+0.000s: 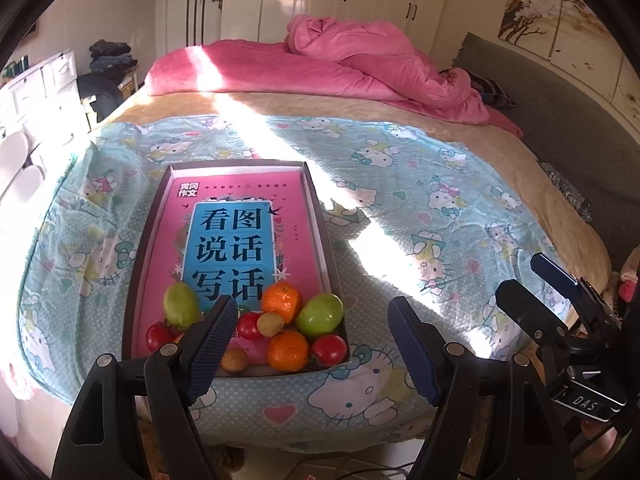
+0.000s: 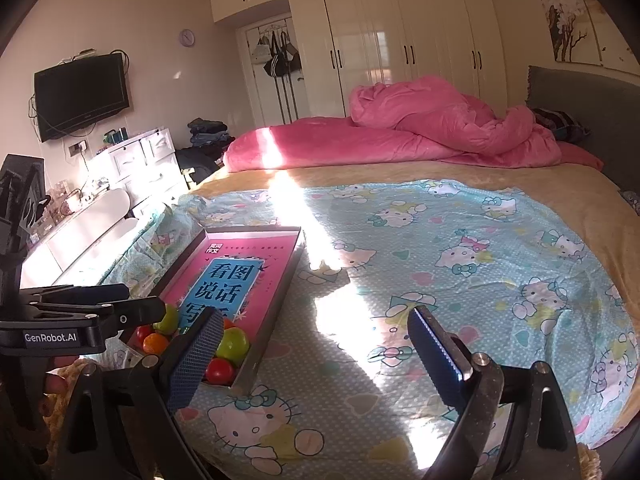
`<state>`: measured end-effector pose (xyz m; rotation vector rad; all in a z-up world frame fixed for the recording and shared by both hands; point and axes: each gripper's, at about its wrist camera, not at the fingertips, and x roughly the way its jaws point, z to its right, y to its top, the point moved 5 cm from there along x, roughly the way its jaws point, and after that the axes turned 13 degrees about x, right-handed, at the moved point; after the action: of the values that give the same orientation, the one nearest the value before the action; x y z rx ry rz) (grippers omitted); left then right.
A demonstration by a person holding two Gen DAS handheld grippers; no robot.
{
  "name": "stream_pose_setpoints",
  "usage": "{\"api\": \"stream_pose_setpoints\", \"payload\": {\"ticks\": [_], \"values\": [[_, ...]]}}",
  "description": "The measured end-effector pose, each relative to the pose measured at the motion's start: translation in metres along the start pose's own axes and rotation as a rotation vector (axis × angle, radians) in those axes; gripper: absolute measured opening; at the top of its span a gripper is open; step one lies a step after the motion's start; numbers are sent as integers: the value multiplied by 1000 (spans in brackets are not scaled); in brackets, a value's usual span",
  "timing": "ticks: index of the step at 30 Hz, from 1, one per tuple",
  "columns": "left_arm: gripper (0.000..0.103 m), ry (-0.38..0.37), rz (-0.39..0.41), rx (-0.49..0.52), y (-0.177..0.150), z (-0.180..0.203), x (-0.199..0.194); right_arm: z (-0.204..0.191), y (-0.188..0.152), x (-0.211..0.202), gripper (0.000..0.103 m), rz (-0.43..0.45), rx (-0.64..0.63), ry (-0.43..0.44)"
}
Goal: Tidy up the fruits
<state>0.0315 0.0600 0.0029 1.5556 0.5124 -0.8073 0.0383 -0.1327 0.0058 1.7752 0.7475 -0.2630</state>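
A shallow box (image 1: 320, 216) with a pink and blue book cover lining its floor lies on the cartoon-cat sheet (image 1: 440, 208) spread over the bed (image 1: 460, 128). All the fruit sits bunched at the box's near end. From the left: a red tomato (image 1: 158, 336), a green fruit (image 1: 181, 305) just behind it, a small brown one (image 1: 235, 360) at the front edge, another tomato (image 1: 249, 325), a second small brown fruit (image 1: 271, 323), an orange (image 1: 282, 301) behind and a second orange (image 1: 288, 350) in front, a bigger green fruit (image 1: 320, 314), and a tomato (image 1: 329, 350) in the near right corner.

The left gripper (image 1: 312, 344) hangs over that near end, its fingers (image 1: 214, 344) spread, with nothing between them. The right gripper (image 2: 316, 360) is over the sheet just to the right of the box, fingers (image 2: 434, 354) spread wide and empty. A pink quilt (image 1: 360, 64) lies heaped at the far side of the bed.
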Motion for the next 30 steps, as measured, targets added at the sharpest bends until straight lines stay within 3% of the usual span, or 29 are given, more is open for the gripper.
{"api": "stream_pose_setpoints", "payload": {"ticks": [7, 13, 22, 30], "values": [[79, 25, -6, -18, -6, 2, -6, -13, 0, -12, 93, 6, -32, 18], [79, 35, -48, -30, -29, 15, -9, -10, -1, -25, 97, -33, 11, 21], [79, 94, -124, -36, -64, 23, -7, -20, -47, -28, 101, -154, -47, 41], [79, 147, -161, -74, -79, 14, -8, -18, -54, -24, 102, -164, -49, 29]]}}
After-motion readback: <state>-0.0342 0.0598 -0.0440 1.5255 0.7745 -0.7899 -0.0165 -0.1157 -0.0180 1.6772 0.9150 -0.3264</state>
